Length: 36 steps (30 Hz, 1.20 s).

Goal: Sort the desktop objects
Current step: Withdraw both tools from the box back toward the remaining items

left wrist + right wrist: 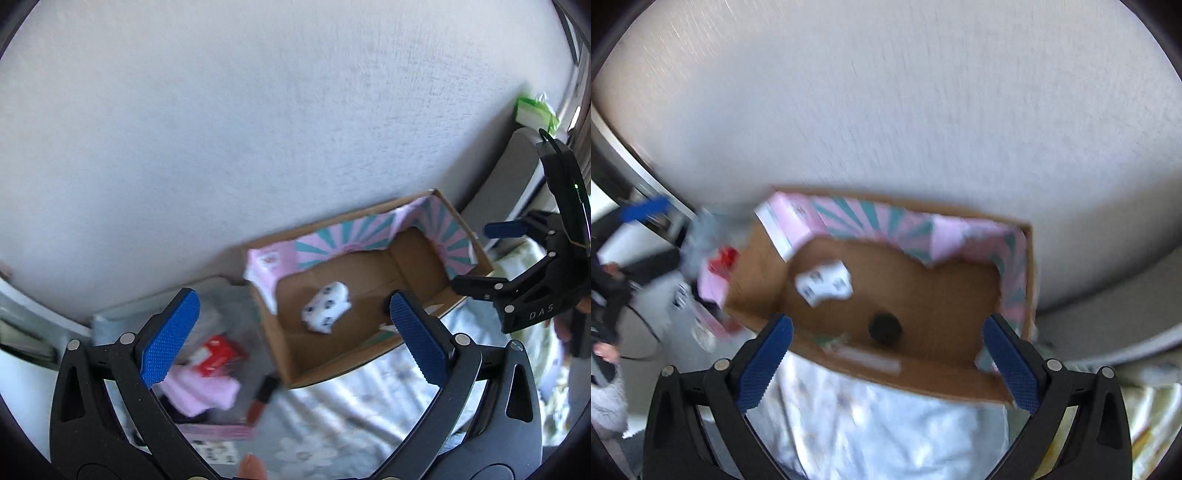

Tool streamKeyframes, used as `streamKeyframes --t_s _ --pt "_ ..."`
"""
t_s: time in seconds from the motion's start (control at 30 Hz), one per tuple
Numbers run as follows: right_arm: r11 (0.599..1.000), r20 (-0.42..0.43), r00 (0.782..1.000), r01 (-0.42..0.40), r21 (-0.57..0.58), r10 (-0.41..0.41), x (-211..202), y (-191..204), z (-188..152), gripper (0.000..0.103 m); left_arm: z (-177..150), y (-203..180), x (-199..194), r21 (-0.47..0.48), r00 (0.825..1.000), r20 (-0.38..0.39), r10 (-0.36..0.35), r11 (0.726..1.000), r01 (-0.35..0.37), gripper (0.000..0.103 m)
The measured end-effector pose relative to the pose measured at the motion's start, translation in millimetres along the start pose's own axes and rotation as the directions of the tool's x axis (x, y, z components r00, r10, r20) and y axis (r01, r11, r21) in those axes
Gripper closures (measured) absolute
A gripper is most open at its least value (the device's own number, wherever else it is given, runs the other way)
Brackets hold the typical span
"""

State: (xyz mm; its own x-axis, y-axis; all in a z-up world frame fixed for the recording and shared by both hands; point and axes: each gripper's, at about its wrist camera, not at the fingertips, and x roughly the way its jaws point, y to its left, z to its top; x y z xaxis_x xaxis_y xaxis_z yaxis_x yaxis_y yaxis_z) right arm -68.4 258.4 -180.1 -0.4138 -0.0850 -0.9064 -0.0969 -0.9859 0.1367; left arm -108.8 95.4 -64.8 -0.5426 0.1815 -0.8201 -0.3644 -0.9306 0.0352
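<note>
A cardboard box (417, 254) with a pink-and-teal striped lining stands against the wall; it also shows in the right wrist view (942, 380). Inside lie a white packet with dark prints (327, 307) (823, 283), a small black round object (884, 327) and a pink-white carton (267, 264) (792, 223) leaning in the left corner. My left gripper (295, 332) is open and empty above the box's near-left side. My right gripper (886, 354) is open and empty over the box's near wall; it also shows at the right in the left wrist view (476, 258).
Left of the box lies a pile: a red packet (218, 356), a pink cloth (201, 393), a red-and-black tube (262, 397) and a pink flat box (218, 430). A floral cloth (351, 413) covers the surface. A green pack (533, 110) sits at the far right.
</note>
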Motion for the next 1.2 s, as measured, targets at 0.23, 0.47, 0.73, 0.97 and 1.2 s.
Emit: streamKeyframes --t_s 0.23,0.47,0.73,0.97,1.2 --pt "1.0 0.041 0.999 -0.013 0.01 0.013 -9.4 15.1 -15.2 0.0 -13.5 23.9 -30.8 -0.048 0.996 0.024 -0.08 0.996 0.081 0.0" --pt "0.999 0.063 0.998 0.024 -0.04 -0.021 -25.5 44.5 -24.9 0.0 -29.5 48.8 -67.3 -0.068 0.993 0.071 -0.095 0.993 0.1 0.0" --pt "0.978 0.117 0.993 0.006 -0.206 0.019 -39.9 99.5 -13.8 0.0 -71.9 129.0 -93.2 -0.194 0.998 0.061 0.008 0.981 0.004 0.0" --pt "0.944 0.071 0.991 -0.081 -0.32 0.109 -12.6 164.1 4.2 0.0 -132.6 182.5 -78.1 -0.318 0.998 -0.036 0.06 0.946 -0.068 0.0" --pt "0.907 -0.016 0.988 -0.147 -0.395 0.153 26.3 223.0 22.7 0.0 -186.9 201.5 -50.2 -0.335 0.987 -0.134 0.091 0.933 -0.132 0.002"
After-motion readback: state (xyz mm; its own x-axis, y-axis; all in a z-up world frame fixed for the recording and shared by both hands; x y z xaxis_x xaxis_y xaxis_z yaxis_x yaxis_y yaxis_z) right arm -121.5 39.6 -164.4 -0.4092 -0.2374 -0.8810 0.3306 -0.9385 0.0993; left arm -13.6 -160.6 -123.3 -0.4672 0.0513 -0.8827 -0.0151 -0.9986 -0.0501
